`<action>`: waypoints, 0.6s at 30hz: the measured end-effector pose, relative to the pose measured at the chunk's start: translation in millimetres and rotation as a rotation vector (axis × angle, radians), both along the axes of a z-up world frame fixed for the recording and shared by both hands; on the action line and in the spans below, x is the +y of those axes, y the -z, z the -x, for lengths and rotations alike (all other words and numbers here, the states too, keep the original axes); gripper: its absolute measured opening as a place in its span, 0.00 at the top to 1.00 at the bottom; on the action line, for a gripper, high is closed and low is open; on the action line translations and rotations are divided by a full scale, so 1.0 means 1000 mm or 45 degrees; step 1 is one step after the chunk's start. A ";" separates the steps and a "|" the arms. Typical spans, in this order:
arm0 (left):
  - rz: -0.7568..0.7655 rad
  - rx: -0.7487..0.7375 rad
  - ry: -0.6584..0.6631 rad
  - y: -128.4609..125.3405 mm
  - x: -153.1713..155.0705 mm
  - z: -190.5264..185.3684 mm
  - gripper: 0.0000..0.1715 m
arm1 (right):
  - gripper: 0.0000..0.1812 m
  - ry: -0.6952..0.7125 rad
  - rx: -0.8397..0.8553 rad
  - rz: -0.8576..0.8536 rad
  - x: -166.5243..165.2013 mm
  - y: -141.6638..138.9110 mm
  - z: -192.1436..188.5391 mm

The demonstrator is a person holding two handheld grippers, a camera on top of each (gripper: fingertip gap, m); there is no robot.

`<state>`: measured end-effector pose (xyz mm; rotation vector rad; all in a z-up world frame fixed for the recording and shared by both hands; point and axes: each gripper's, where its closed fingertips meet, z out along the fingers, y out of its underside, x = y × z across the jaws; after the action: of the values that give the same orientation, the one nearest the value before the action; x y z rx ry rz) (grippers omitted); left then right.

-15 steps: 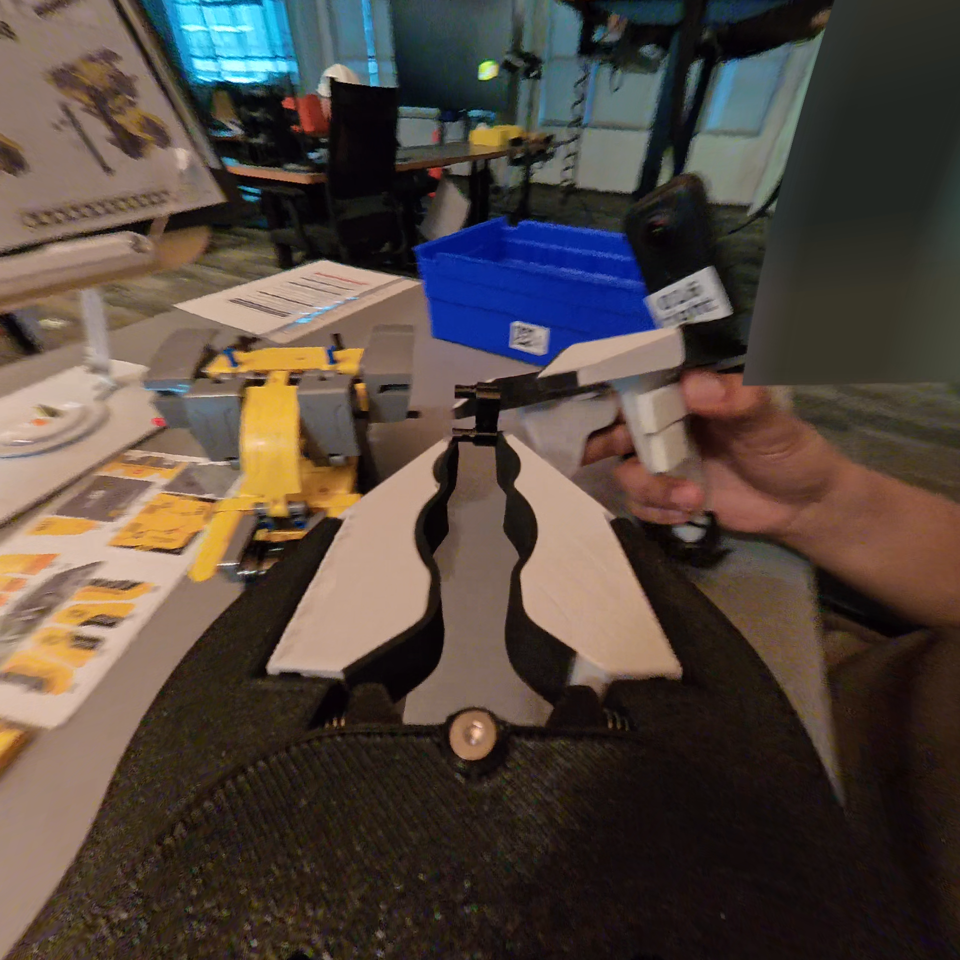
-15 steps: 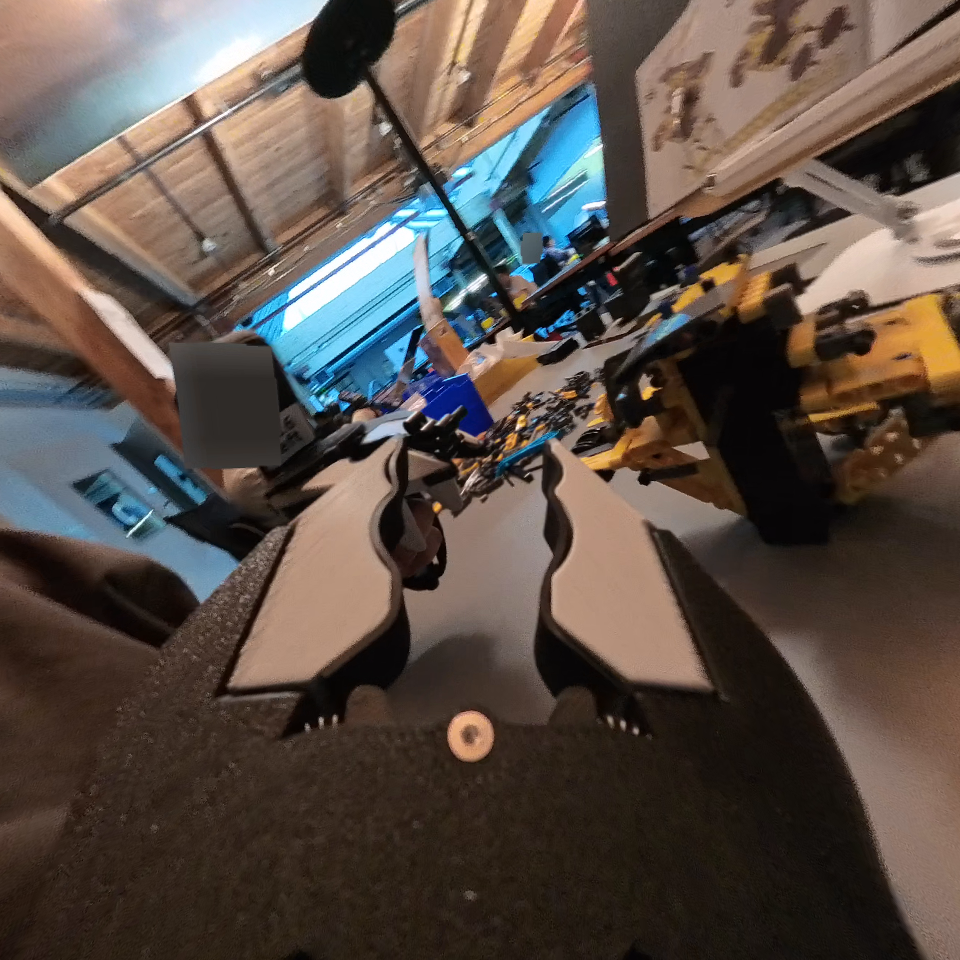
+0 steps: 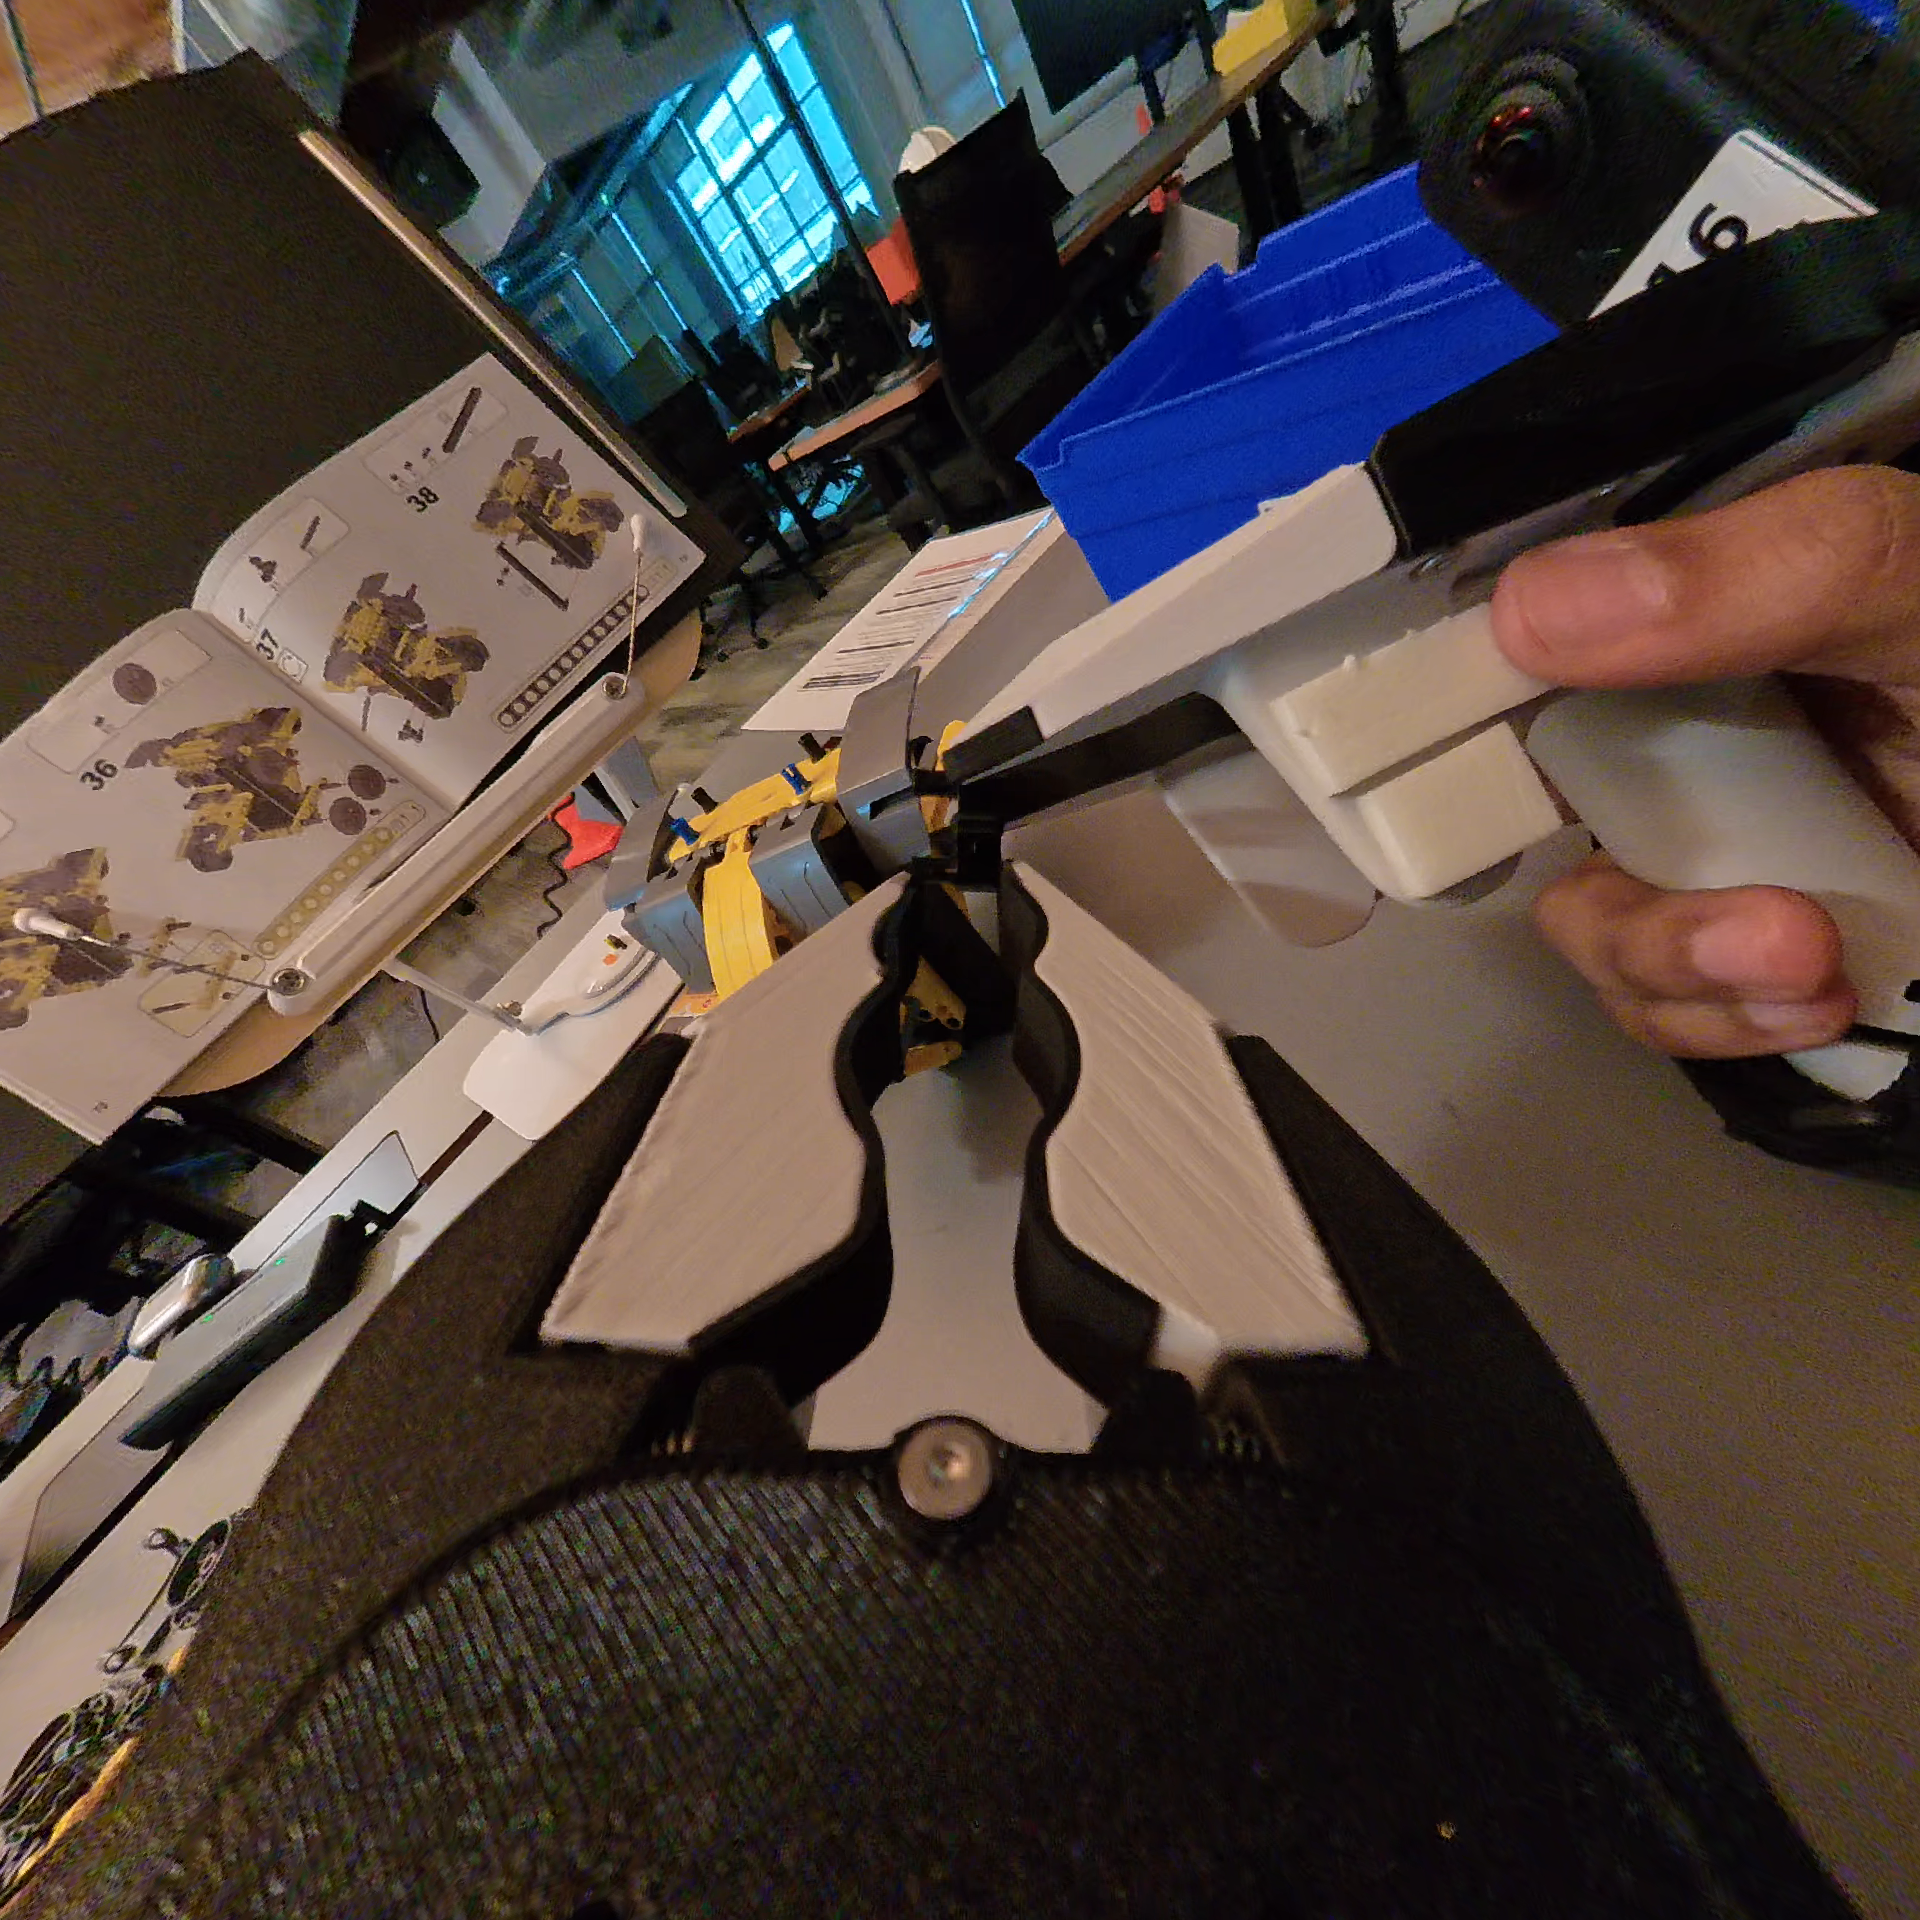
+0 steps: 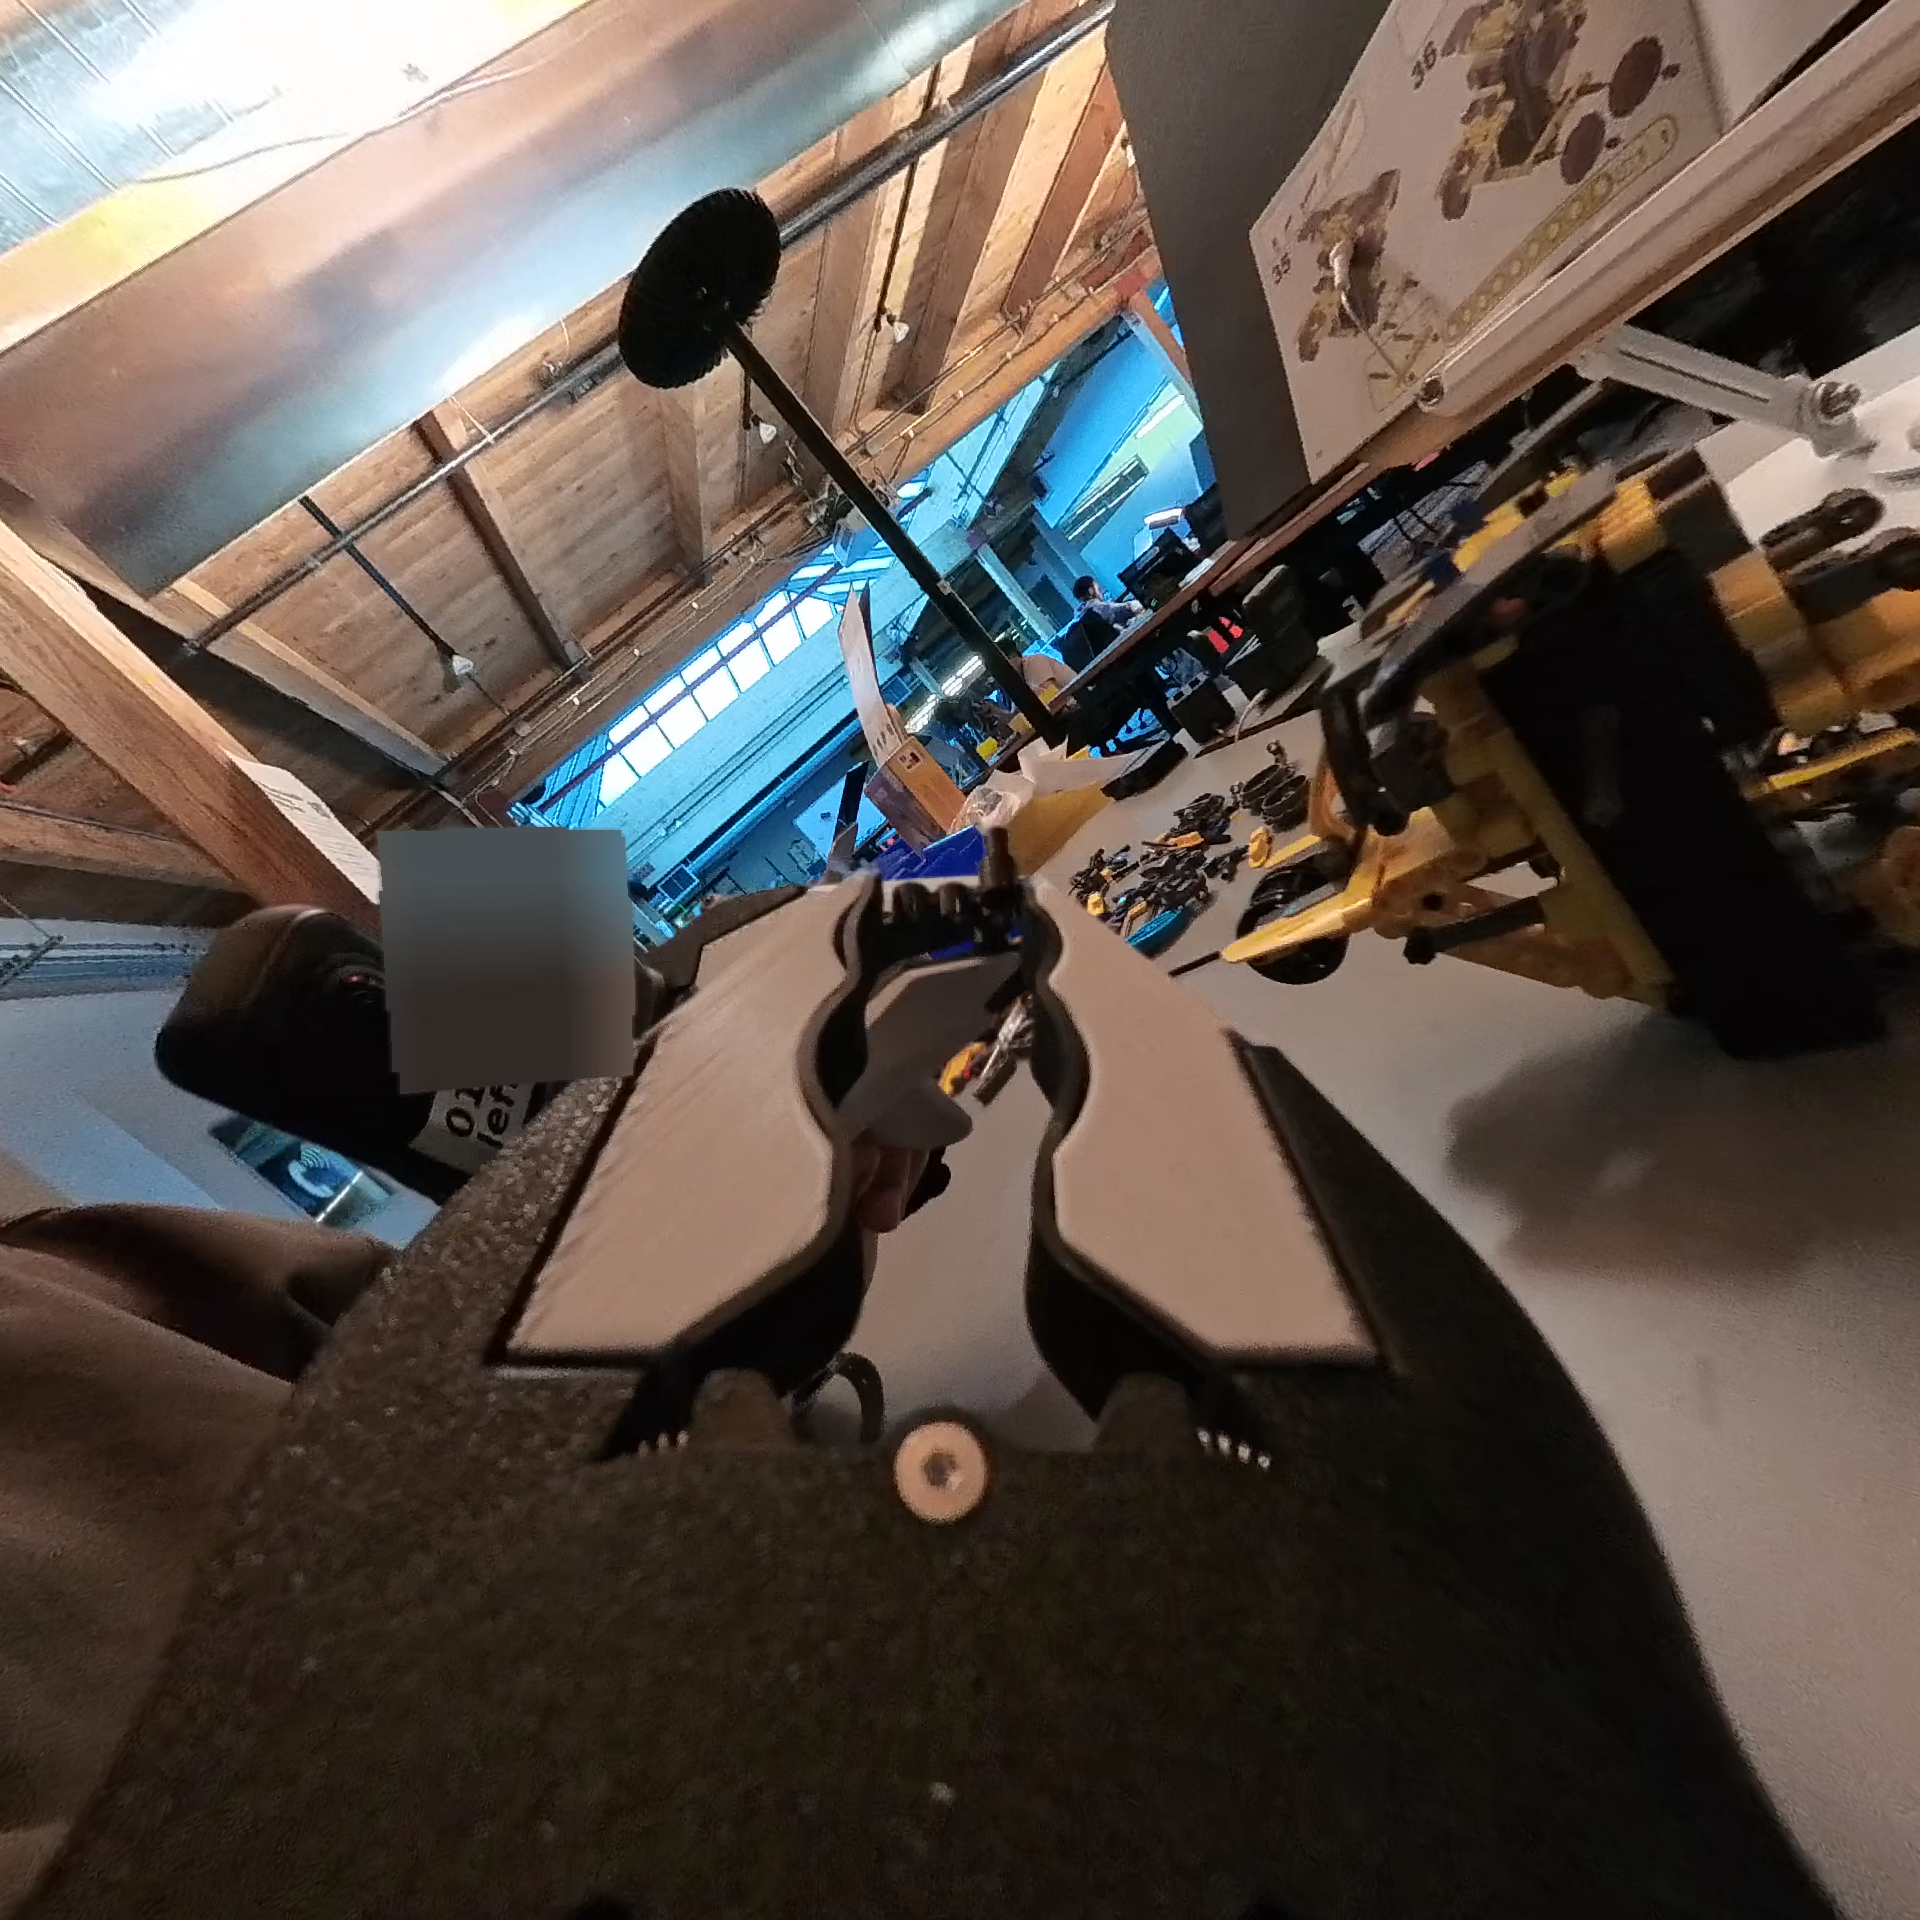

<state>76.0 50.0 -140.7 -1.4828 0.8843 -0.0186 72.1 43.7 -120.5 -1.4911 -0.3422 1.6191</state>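
Small black part (image 3: 971,857): a tiny dark plastic building piece, held up above the tabletop (image 3: 1558,1195) just in front of the yellow-and-grey model (image 3: 727,894). It sits where the two tools meet.
Left hand-held gripper (image 3: 961,894): jaws drawn narrow, with the tips closing on the part from either side.
Right hand-held gripper (image 4: 954,914): comes in from the right, gripped by a hand (image 3: 1714,790). Its jaws are also narrow, and in its own view the part sits between the tips with a short peg sticking up. Both tools appear to pinch the same piece.
Handling: probably very light, stiff and smooth, so it may twist or pop out of the pads. The flat sides look like the safest hold, leaving the peg free.
Model: a blocky vehicle build standing on the tabletop near the tips, not touched by either tool.
Loose parts (image 4: 1174,873): a scatter of black and yellow pieces farther back on the tabletop.
Instruction booklet (image 3: 343,665): open on a stand to the left, well apart.
Blue bin (image 3: 1299,416): behind the right tool, beside a printed sheet (image 3: 904,623).
Toothed wheel on a rod (image 4: 701,301): black and seen high up in the right wrist view. I cannot tell what it is fixed to.
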 end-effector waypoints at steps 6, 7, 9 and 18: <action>0.018 -0.049 0.031 -0.003 -0.003 -0.004 0.93 | 0.84 0.005 0.027 -0.050 -0.005 -0.005 0.001; 0.017 -0.055 0.035 -0.003 -0.004 -0.004 0.93 | 0.86 0.014 0.027 -0.061 -0.004 -0.005 0.000; 0.017 -0.055 0.030 -0.004 -0.004 -0.005 0.93 | 0.86 0.017 0.032 -0.074 -0.005 -0.005 0.000; 0.004 -0.054 0.055 -0.005 -0.006 -0.009 1.00 | 0.96 0.065 0.003 -0.134 -0.003 -0.007 -0.001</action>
<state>85.1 43.6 -135.5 -1.4610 0.8821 -0.0828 72.7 40.5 -113.0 -1.4073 -0.3796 1.5390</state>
